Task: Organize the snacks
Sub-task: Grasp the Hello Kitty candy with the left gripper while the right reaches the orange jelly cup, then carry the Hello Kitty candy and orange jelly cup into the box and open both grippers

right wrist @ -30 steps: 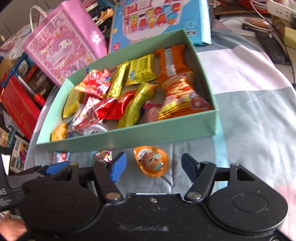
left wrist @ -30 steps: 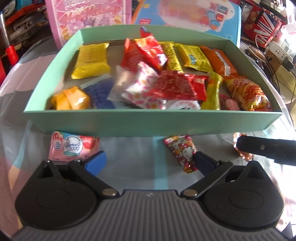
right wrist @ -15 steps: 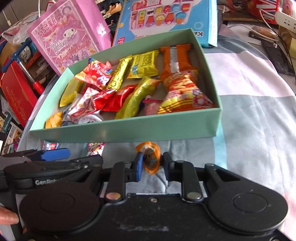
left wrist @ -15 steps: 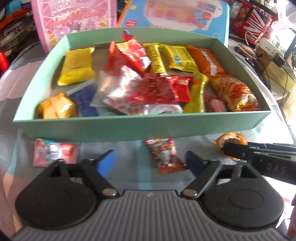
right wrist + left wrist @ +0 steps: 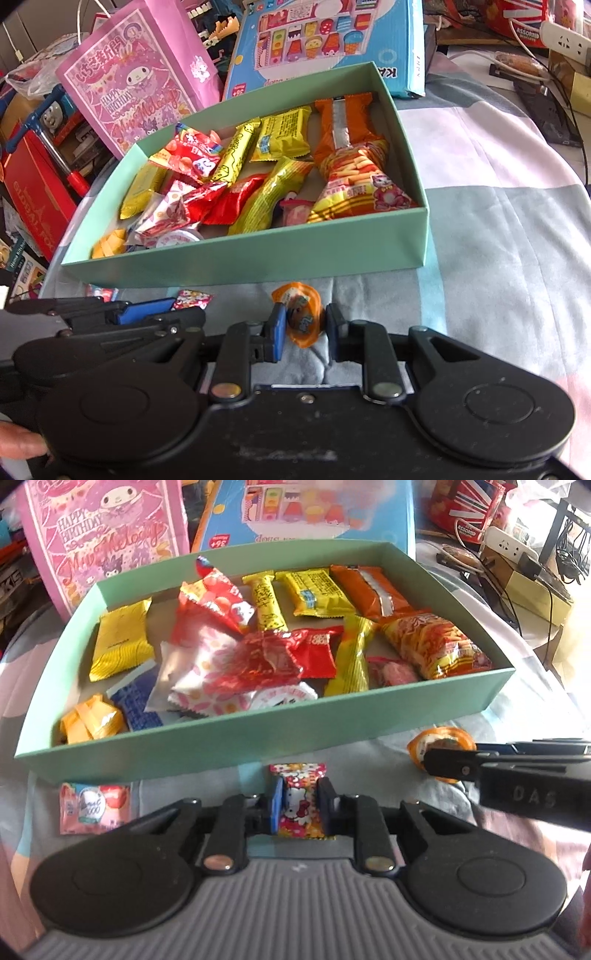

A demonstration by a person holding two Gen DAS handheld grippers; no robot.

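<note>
From the left wrist view, the left gripper [image 5: 298, 805] is closing its jaws on a small Hello Kitty candy packet [image 5: 297, 802] lying just in front of the mint-green box [image 5: 236, 746], the pads pressing its sides. Left of that packet, also before the box, lies a pink sachet [image 5: 95, 808] whose print I cannot read. Behind the box stands a pink bag [image 5: 107, 531] reading "HAPPY BIRTHDAY" and a blue carton [image 5: 306, 513]. The right gripper [image 5: 436, 764] reaches in from the side, "DAS" on its arm. From the right wrist view, the right gripper [image 5: 303, 325] is clenched on an orange jelly cup [image 5: 301, 317] just in front of the box [image 5: 258, 258]. Everything sits on a cloth of pale blue, white and pink blocks [image 5: 498, 221], with cluttered goods around.
</note>
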